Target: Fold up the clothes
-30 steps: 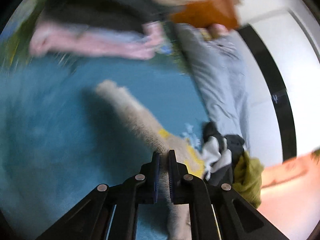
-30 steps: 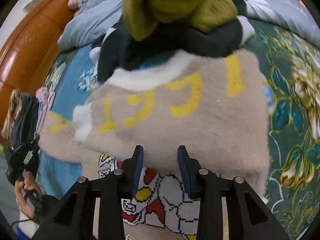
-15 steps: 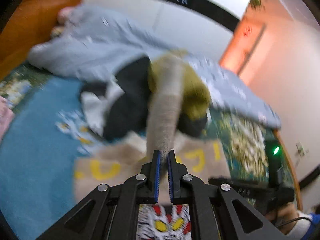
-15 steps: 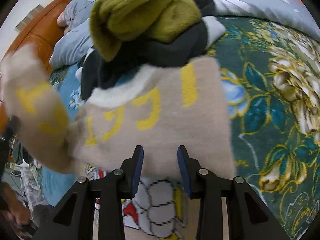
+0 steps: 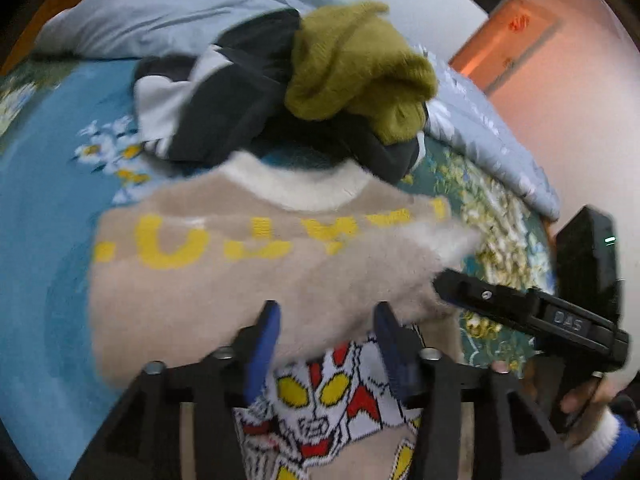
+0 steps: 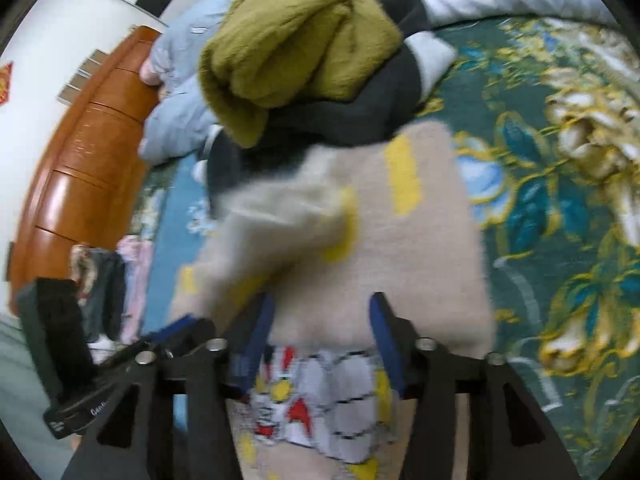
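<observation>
Beige fuzzy sweater (image 5: 208,280) spread flat on the bed, filling the centre of both views, yellow lettering across the chest and a cartoon patch at the lower middle. White collar (image 5: 292,188) pointing toward the top of the frame, touching the heap of unfolded clothes (image 5: 280,100) beyond it: dark garment under an olive knit (image 6: 292,56). One sleeve (image 5: 400,256) draped across the sweater's front, its pale cuff reaching toward the right of the left wrist view, blurred.

Left tongs (image 5: 326,336) spread wide at bottom centre, blue pads hovering over the sweater just above the patch, gripping nothing. Right tongs (image 6: 320,332) equally wide, also empty, over the same part of the garment; seen too at the right edge of the left wrist view, gripped by a hand (image 5: 580,400).

Sweater's right edge straight, with bare floral bedspread (image 6: 560,200) open beyond it on the right side of the right wrist view. Plain blue bedspread free at the left side of the left wrist view. Grey-blue quilt (image 5: 160,12) bunched along the top. Wooden headboard (image 6: 88,184) at left, folded pink and dark clothes (image 6: 116,284) just below it.
</observation>
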A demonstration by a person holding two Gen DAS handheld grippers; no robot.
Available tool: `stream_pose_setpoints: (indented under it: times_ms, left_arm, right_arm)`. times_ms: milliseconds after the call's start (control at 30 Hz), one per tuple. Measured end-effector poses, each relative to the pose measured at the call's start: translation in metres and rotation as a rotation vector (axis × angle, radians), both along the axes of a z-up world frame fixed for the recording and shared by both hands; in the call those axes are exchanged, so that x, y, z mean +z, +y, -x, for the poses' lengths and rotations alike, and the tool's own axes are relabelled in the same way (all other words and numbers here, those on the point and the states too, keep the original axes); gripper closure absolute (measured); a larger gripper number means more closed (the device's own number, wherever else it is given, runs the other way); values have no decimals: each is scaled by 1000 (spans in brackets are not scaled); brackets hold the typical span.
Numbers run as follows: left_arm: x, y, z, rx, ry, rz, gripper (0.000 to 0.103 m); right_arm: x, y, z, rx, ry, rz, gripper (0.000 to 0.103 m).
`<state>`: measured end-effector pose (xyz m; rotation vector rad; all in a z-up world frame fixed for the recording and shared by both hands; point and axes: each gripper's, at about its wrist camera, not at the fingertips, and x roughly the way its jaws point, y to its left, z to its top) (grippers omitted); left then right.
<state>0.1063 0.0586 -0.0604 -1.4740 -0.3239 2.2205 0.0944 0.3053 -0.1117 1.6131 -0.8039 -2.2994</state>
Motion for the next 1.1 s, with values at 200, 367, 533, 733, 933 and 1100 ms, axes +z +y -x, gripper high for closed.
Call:
stream_pose_setpoints:
  times_ms: [200, 367, 533, 733, 933, 1100]
  left_arm:
    - [-25, -98, -11, 336, -87, -88, 42]
    - [-50, -151, -19, 551, -194, -198, 42]
    - [-49, -166, -24, 593, -181, -273, 42]
    - [-47, -146, -12, 511, -189, -248, 42]
    - [-43, -113, 7, 411, -162, -163, 35]
    - [-63, -86, 36, 330, -198, -52, 35]
  right_arm:
    - [-3, -11, 7, 10, 5, 87, 41]
    - [19, -18, 14, 27, 46, 23, 88]
    - [50, -21, 19, 52, 134, -55, 92]
    - [63, 23, 18, 26, 207, -167, 92]
    - [7, 42, 14, -40, 94, -184, 85]
    - [-3, 54, 11, -54, 97, -283, 57]
